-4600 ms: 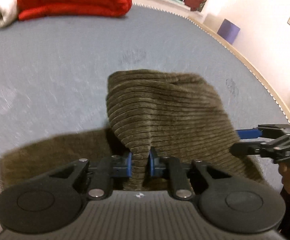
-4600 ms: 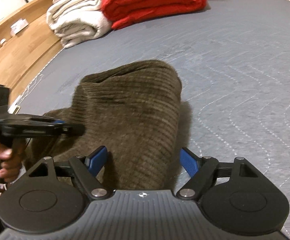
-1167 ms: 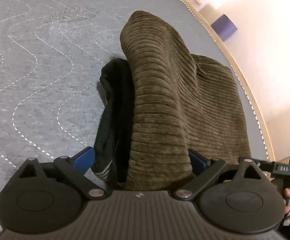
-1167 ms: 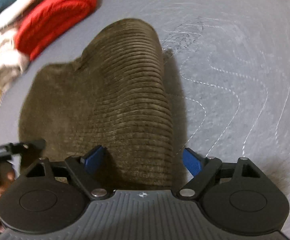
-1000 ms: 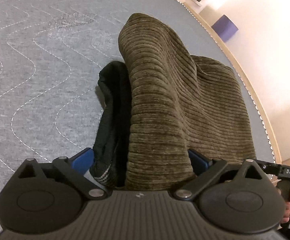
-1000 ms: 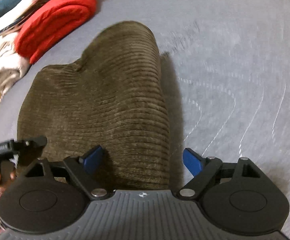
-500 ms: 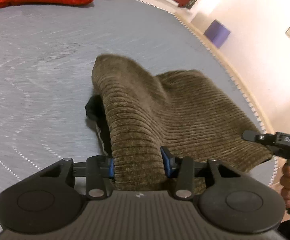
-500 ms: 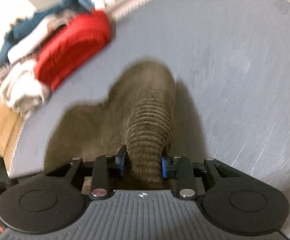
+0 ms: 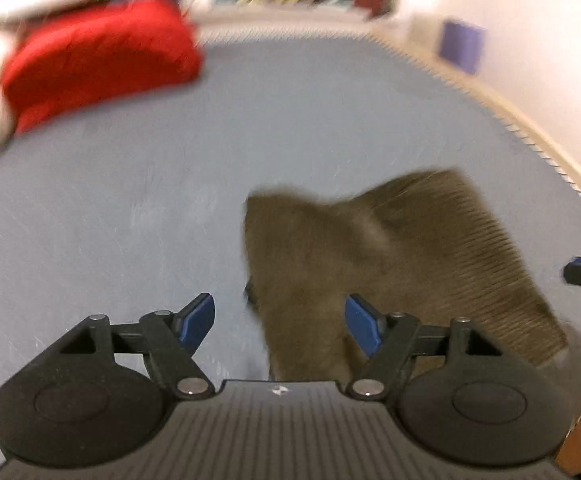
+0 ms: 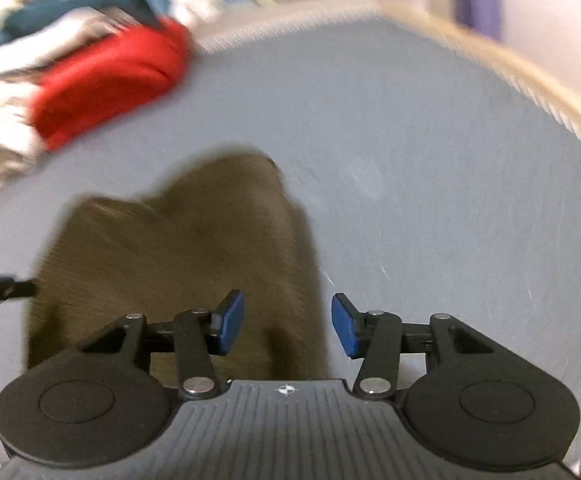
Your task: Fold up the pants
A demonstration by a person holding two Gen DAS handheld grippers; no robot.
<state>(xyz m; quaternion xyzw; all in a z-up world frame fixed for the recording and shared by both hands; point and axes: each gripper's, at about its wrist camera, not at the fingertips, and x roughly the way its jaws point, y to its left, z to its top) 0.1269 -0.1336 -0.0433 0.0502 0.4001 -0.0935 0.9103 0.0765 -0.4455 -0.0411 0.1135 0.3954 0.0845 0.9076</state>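
Left gripper (image 9: 278, 322) and right gripper (image 10: 288, 326) fingers both stand wide apart, holding nothing. Corduroy pants (image 10: 194, 256) lie bunched ahead between them: soft, limp, moderately heavy. Judged best gripped at the thick folded edges.

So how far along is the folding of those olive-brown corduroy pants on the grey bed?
The olive-brown corduroy pants lie doubled over on the grey quilted bed. Nothing is in hand: left gripper and right gripper are both open. Any final fold or smoothing remains; blur hides the edges.
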